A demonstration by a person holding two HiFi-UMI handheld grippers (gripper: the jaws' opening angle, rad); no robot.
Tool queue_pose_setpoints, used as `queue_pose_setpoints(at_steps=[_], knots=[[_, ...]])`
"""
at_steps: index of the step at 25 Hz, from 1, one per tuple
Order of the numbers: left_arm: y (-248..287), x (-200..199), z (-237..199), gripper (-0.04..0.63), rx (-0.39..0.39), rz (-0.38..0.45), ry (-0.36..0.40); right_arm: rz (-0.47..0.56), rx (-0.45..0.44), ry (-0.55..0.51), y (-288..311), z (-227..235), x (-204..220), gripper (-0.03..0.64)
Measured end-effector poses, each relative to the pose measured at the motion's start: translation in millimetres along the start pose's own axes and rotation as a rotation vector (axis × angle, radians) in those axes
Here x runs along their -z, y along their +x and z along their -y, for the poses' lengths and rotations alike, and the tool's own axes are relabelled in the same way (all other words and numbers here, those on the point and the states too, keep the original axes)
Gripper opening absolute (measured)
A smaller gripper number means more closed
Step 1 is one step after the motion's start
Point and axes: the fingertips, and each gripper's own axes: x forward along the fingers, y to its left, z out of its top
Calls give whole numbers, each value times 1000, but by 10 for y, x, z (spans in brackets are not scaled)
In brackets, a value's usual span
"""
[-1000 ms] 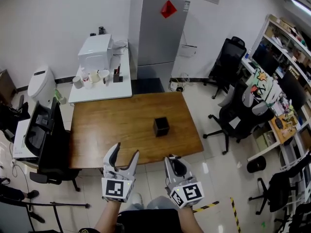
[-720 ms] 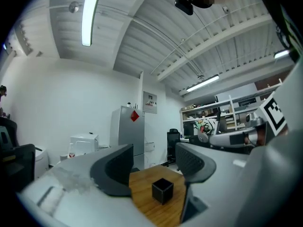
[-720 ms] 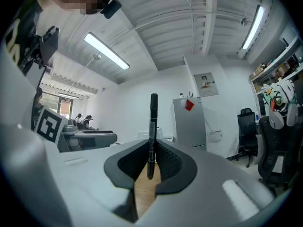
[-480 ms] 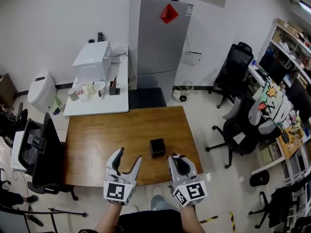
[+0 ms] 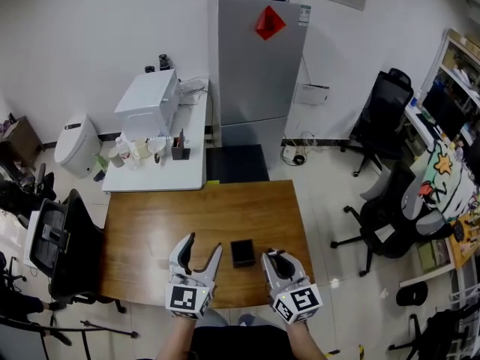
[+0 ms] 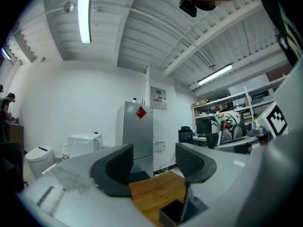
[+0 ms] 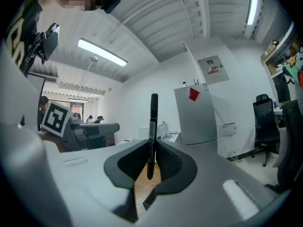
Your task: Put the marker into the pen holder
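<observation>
The right gripper is clamping the marker upright between its closed jaws. The left gripper is gaping wide, empty, near the holder.

Grey left tongs, right tongs; black pads.

In the head view the slim black marker is hidden inside the grey right gripper. In the left gripper view the black square pen holder is half behind a jaw and cut by the bottom edge
</observation>
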Motion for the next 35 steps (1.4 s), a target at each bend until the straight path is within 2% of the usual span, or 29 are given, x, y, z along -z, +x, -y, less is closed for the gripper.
queue_pose_setpoints(at_steps=[5, 11, 21, 27, 35], knots=[[183, 141, -173, 278, 19, -54, 15, -61, -2, 2, 173, 119, 289, 49], [334, 190, -323, 278, 26, -61, -3, -139, 5, -4, 444, 337, 603, 49], [253, 374, -556, 278, 25, -107, -26, -258, -80, -28, 1204, 495, 1389, 49], [204, 386, -600, 278, 28, -114, -29, -344, -78, -29, 1215, 490, 1812, 49], [198, 395, -642, 278, 36, -117, -34, -402, -22, -12, 1093, 493, 2110, 49]])
